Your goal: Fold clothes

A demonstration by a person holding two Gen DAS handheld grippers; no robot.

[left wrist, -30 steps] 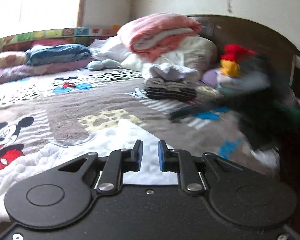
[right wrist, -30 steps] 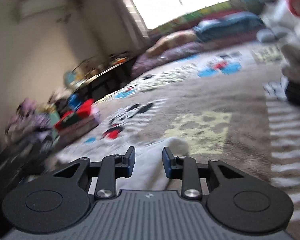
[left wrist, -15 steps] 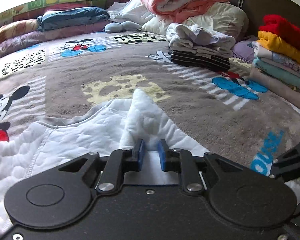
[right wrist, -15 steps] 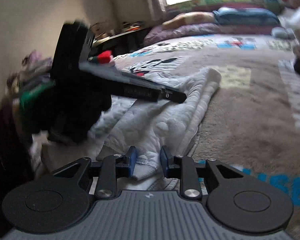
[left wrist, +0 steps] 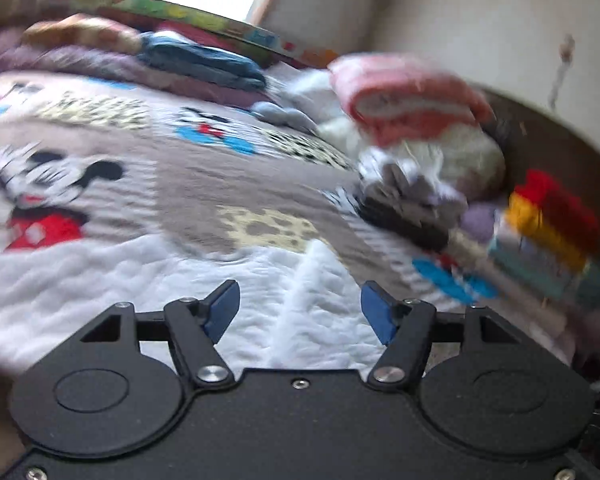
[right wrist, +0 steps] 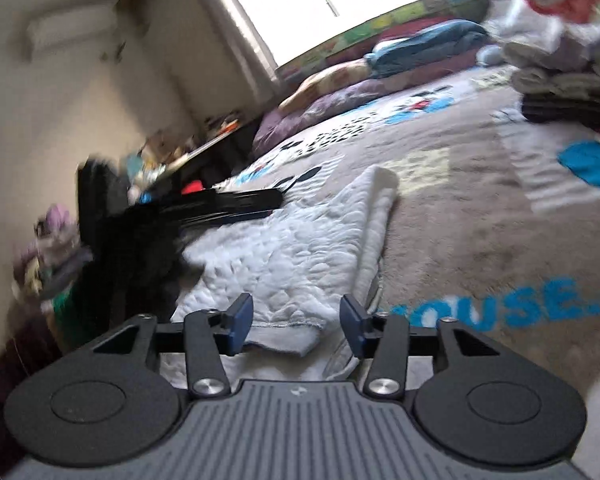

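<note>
Both views blurred. White quilted garment (left wrist: 148, 280) lies spread on the cartoon-print bedspread (left wrist: 204, 184), one side folded inward into a long ridge (right wrist: 374, 216). Left gripper (left wrist: 300, 306): jaws wide, nothing between the blue pads, hovering over the garment's ridge. Right gripper (right wrist: 296, 322): jaws wide, empty, just above the garment's grey hem (right wrist: 288, 338). Beyond the garment: a stack of folded clothes (left wrist: 548, 232), red on top; a second pile (left wrist: 408, 196), grey over dark; a pink blanket (left wrist: 404, 100) farther off.
</note>
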